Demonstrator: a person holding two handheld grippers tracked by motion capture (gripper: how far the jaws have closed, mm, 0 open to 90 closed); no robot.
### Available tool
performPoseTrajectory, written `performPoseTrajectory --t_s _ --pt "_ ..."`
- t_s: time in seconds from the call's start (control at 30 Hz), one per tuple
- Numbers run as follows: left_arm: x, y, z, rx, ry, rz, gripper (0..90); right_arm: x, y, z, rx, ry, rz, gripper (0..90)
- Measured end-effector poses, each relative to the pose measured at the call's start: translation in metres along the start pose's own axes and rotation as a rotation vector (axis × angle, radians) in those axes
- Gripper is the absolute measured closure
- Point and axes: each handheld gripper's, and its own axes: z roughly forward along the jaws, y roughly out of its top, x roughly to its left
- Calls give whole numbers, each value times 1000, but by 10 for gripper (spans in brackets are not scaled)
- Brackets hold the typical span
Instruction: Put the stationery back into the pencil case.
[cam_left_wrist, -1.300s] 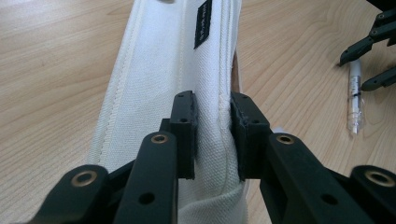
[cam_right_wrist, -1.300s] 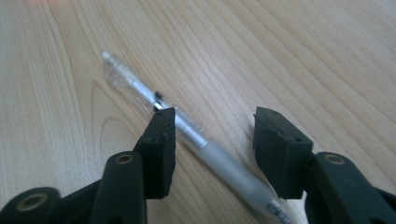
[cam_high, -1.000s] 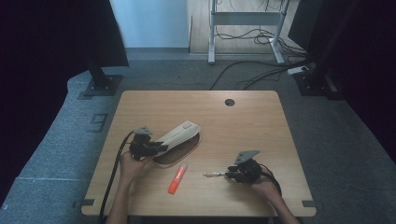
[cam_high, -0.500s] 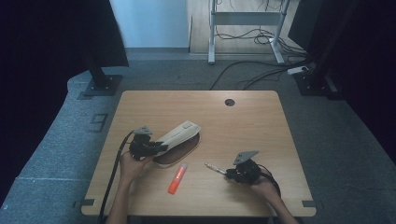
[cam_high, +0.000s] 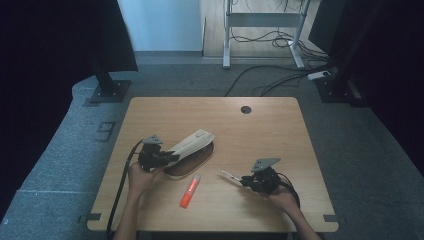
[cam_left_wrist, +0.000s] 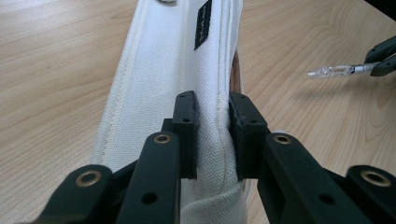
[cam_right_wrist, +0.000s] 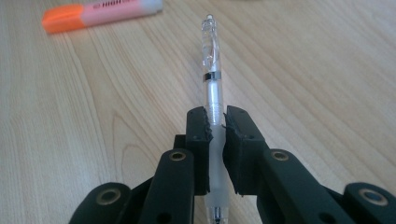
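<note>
A white canvas pencil case lies tilted at the table's left, its brown-lined mouth open toward the front. My left gripper is shut on the case's near end; in the left gripper view the pads pinch a fold of the white fabric. At the right front, my right gripper is shut on a clear pen that points left, just above the wood. In the right gripper view the pen runs straight out between the pads.
An orange and pink highlighter lies on the wooden table between the two hands, also seen as the highlighter in the right gripper view. A cable hole sits near the far edge. Dark stands and cables occupy the floor beyond.
The right gripper has shifted slightly with the pen, whose tip now sits a little farther up the picture. The left gripper and the pencil case have stayed put.
</note>
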Motion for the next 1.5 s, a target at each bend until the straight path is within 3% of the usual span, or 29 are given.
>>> performPoseTrajectory --t_s 0.53,1.5 --pt "-1 1 -1 -10 9 -1 751 -5 25 7 -26 -4 -3 785" --pt "-1 2 -6 -34 -12 -24 754 -14 77 53 -2 9 -24 785"
